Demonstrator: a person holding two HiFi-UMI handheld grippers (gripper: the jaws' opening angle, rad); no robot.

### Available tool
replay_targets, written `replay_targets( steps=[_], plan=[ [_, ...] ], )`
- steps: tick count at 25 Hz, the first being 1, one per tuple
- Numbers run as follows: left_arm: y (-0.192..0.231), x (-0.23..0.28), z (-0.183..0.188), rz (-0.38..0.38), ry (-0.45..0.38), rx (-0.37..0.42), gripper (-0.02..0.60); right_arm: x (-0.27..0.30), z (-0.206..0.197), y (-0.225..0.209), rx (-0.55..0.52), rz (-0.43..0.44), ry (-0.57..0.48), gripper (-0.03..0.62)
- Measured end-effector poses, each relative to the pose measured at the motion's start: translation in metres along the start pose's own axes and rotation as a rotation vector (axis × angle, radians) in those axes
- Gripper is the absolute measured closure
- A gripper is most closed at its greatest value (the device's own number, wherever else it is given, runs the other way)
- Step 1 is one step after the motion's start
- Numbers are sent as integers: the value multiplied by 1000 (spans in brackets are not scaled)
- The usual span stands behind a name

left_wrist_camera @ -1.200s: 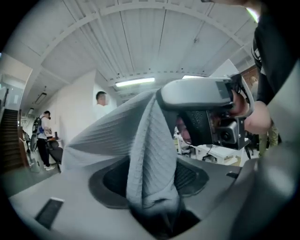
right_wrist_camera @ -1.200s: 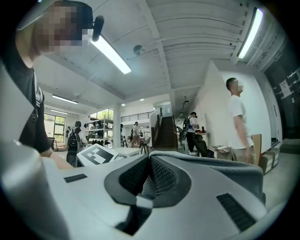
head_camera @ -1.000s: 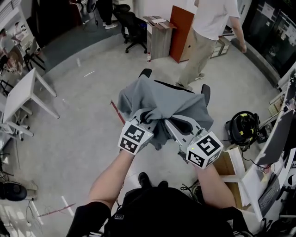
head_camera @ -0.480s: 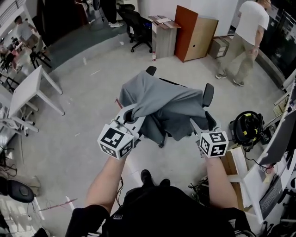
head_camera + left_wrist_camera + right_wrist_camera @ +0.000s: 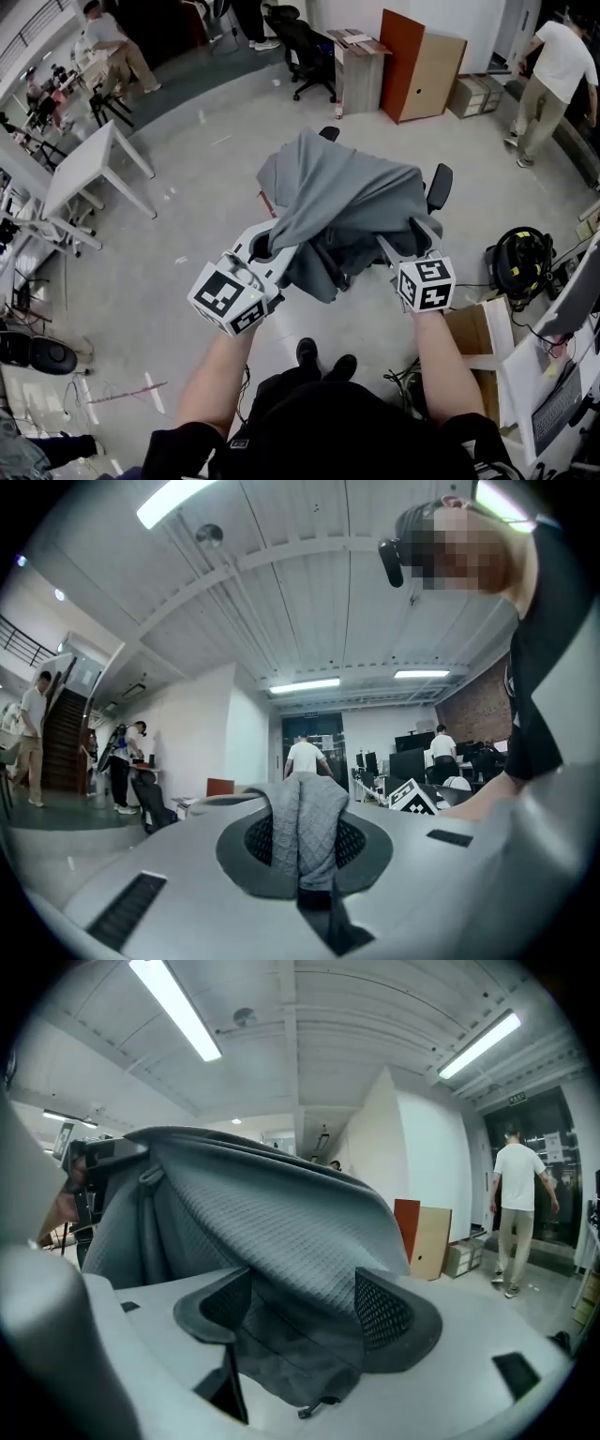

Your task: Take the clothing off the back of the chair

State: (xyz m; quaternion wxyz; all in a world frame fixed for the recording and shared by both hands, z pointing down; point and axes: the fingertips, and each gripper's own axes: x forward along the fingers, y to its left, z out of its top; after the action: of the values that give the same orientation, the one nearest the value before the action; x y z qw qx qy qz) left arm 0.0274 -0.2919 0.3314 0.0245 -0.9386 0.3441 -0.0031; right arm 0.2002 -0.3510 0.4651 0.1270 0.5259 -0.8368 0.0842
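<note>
The grey clothing (image 5: 342,202) hangs in a raised heap just ahead of both sets of fingers, draped over the black chair (image 5: 439,186). The left gripper (image 5: 270,236) has its 2 fingers (image 5: 361,841) pressed together on a narrow fold at the clothing's near left edge. The right gripper (image 5: 405,240) has just been opening: its fingers (image 5: 386,1309) stand spread, and the cloth's hem sags loosely between them without being pinched. Left of the left fingers the floor (image 5: 187,225) is bare as far as a white table (image 5: 80,173), so that side is roomy. Right of the right fingers the space is tight: a cardboard box (image 5: 466,328) and a black and yellow device (image 5: 515,262) sit near. Beyond the clothing, a person (image 5: 555,70) walks well apart. The chair is almost wholly covered; only 1 armrest and a bit of its top edge show. Whether the cloth touches the chair's back cannot be told.
</note>
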Motion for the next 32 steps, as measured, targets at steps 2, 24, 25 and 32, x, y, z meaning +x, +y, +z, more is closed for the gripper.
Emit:
replay_targets(
  steps=[2,24,25,32],
  plan=[
    [-7,-11,2,-6,-4,4,568,-6,7,8,-17,3,-23,252],
    [8,-190,-17,2,21,-24,568,21,73,173,-505,-26,-66,325],
    [8,-195,-18,-1,24,-25,568,18,71,181,-494,-27,-66,395],
    [18,-227,-16,-8,-7,-54,566,-13,61,223,-410,53,-73,568]
  ],
)
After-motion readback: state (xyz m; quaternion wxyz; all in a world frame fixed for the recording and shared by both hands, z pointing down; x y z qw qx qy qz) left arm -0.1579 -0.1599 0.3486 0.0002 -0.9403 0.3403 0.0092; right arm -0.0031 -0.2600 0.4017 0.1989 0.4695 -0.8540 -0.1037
